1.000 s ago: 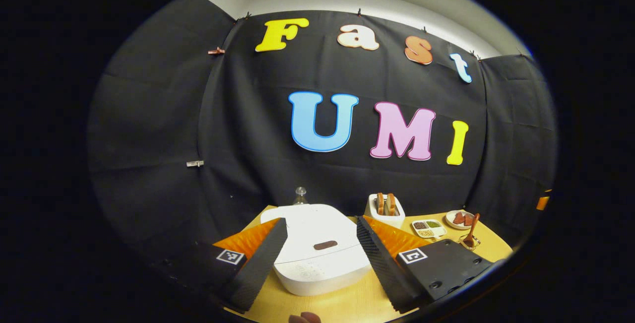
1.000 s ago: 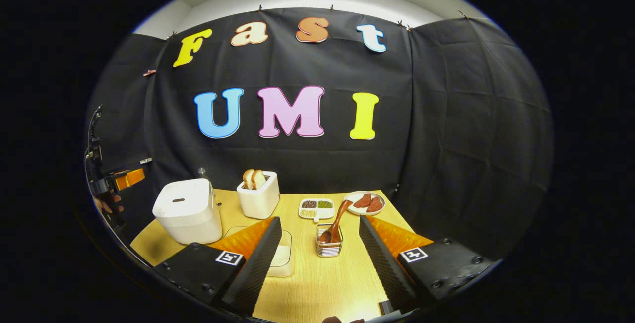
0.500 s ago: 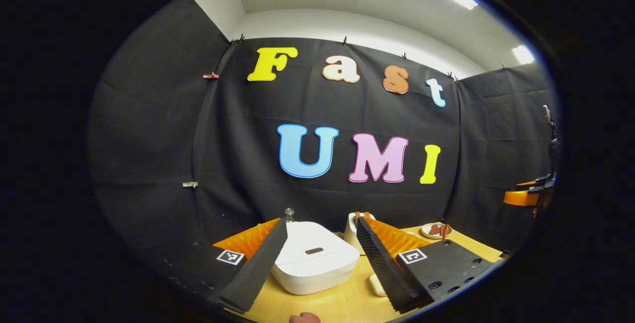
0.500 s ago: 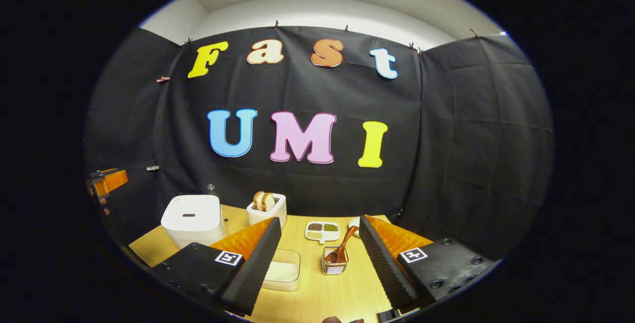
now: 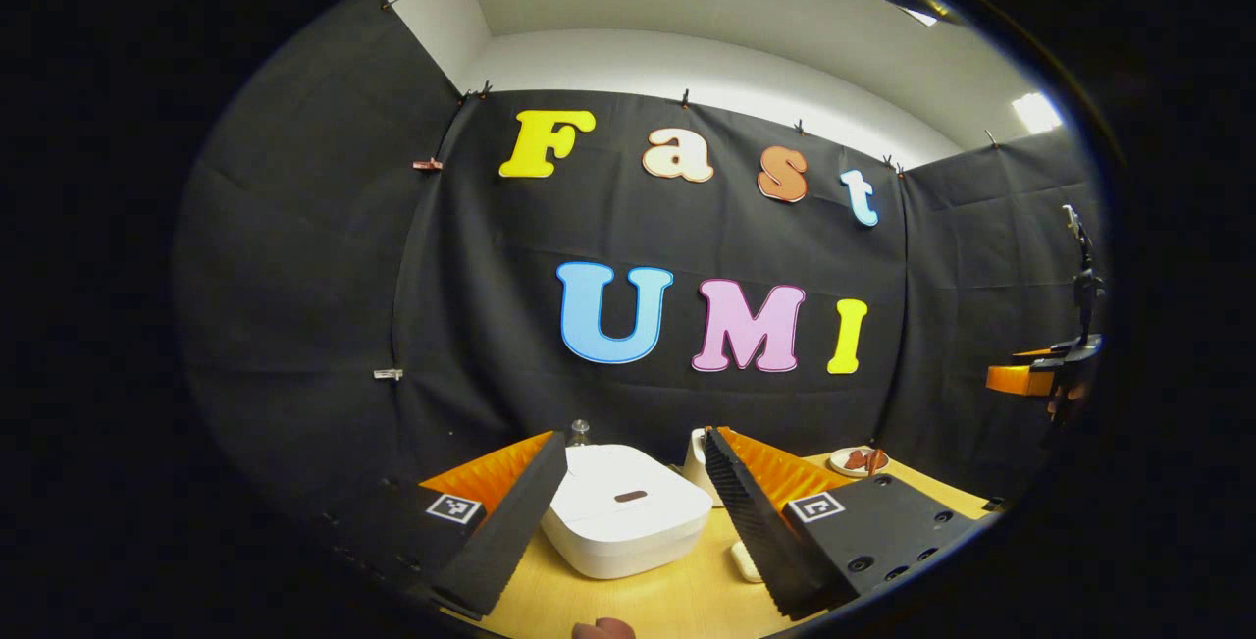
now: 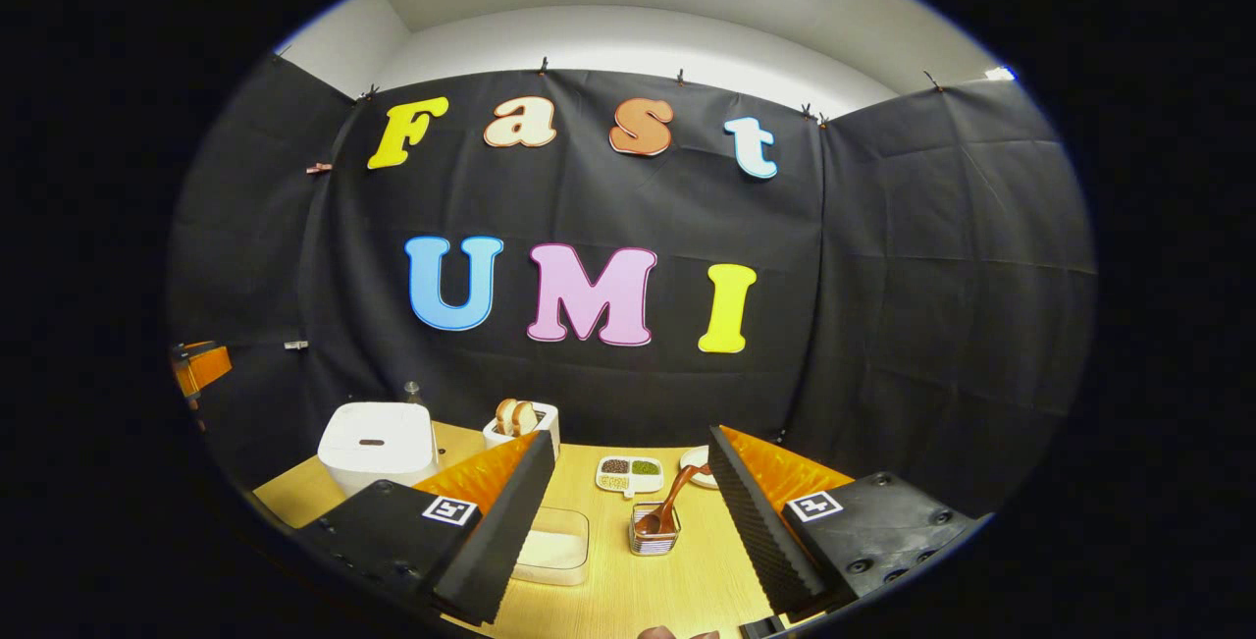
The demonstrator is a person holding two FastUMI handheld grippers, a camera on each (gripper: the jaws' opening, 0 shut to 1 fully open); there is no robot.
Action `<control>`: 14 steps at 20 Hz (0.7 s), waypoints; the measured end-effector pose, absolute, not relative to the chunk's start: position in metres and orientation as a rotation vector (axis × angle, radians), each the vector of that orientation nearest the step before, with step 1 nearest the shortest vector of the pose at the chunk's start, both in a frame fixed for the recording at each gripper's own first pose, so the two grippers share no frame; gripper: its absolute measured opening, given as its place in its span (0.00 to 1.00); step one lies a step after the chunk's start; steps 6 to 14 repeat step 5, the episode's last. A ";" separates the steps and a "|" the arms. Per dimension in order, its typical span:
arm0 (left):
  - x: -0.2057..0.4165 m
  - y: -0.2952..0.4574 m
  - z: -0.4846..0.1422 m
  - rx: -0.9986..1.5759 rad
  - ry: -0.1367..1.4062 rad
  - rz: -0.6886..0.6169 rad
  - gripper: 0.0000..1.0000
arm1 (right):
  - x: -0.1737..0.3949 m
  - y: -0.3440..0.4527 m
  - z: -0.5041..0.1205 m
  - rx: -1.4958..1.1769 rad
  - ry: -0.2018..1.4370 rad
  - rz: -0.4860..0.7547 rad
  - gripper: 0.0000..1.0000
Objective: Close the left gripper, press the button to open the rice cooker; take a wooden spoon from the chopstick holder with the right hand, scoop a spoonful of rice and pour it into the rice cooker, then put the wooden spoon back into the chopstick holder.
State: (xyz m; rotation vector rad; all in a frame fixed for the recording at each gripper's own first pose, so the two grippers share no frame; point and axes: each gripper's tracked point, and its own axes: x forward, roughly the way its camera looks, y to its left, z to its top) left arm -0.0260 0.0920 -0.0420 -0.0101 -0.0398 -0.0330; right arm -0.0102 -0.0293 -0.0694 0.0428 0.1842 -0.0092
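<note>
My left gripper [image 5: 633, 502] stands with its jaws wide apart and nothing between them, held back from the white rice cooker [image 5: 623, 521], which sits on the wooden table [image 5: 677, 595] with its lid down; the dark oblong button [image 5: 629, 496] shows on top of the lid. My right gripper [image 6: 628, 511] is likewise spread and empty, raised above the table. Ahead of it the wooden spoon [image 6: 665, 509] leans in the chopstick holder [image 6: 654, 541], bowl down, handle slanting up and away. Just left of the holder lies the clear tub of rice [image 6: 554, 546], partly behind my left finger.

A shut lid with the spoon in its holder fits either the job lying ahead or the job already finished and the lid lowered again (I can't tell which from here, and whether rice is inside the cooker is hidden).

If pressing is what is in hand, doing it well means bringing the left jaws fully together so they form one blunt tip, lining that tip over the button's middle, and coming straight down rather than at a slant, so the cooker does not slide on the smooth tabletop. The toaster [image 6: 520, 420] stands near the cooker; I'd keep clear of it.
</note>
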 end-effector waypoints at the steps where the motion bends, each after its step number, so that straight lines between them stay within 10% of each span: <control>1: -0.026 0.094 -0.042 0.000 -0.038 -0.029 0.98 | -0.010 -0.028 -0.071 0.041 0.189 -0.009 0.99; 14: -0.023 0.090 -0.049 -0.016 -0.021 -0.041 0.98 | -0.006 -0.023 -0.069 0.043 0.195 -0.008 0.99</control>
